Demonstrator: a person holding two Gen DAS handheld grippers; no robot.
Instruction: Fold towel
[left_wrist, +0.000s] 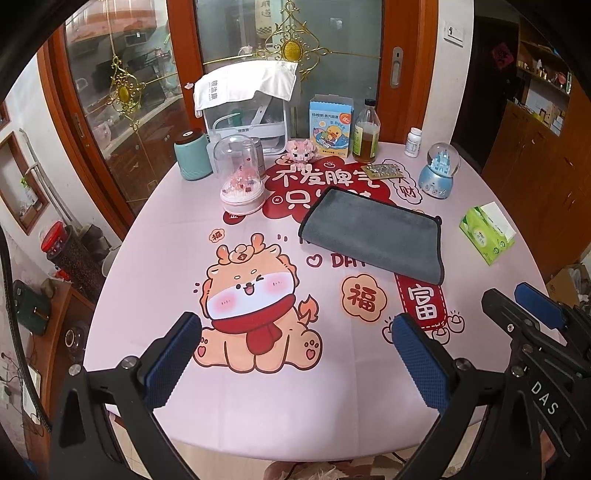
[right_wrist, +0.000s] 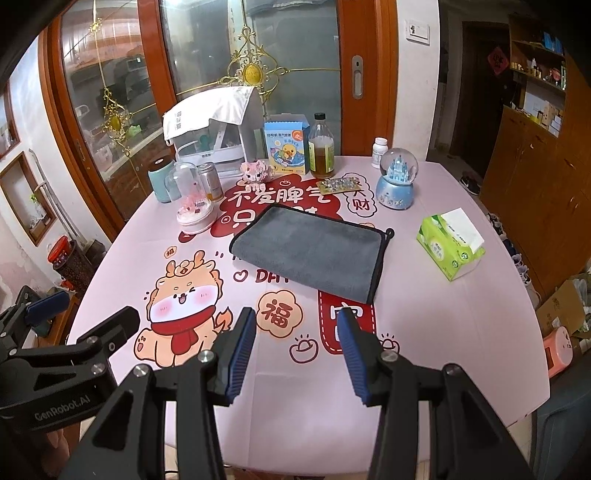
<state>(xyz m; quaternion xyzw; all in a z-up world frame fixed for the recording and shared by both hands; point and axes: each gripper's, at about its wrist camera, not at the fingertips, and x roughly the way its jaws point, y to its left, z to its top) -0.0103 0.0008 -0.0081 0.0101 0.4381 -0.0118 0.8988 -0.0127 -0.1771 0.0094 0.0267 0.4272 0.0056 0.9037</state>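
Grey towel (right_wrist: 308, 251) lies folded mid-frame on the surface (right_wrist: 461, 314); I hold left claw (left_wrist: 295, 350) and right claw (right_wrist: 297, 350) apart, empty, lower frame, clear of it.

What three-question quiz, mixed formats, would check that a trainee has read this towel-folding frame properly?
1. True or false: the grey towel is clamped by the right gripper.
2. Multiple choice: what lies to the right of the towel on the table? A) green tissue pack B) teal canister C) glass bottle
3. Fill in: the left gripper has its jaws ____.

Key
1. False: the towel lies flat on the table, apart from both grippers.
2. A, the green tissue pack.
3. Open, with nothing between them.
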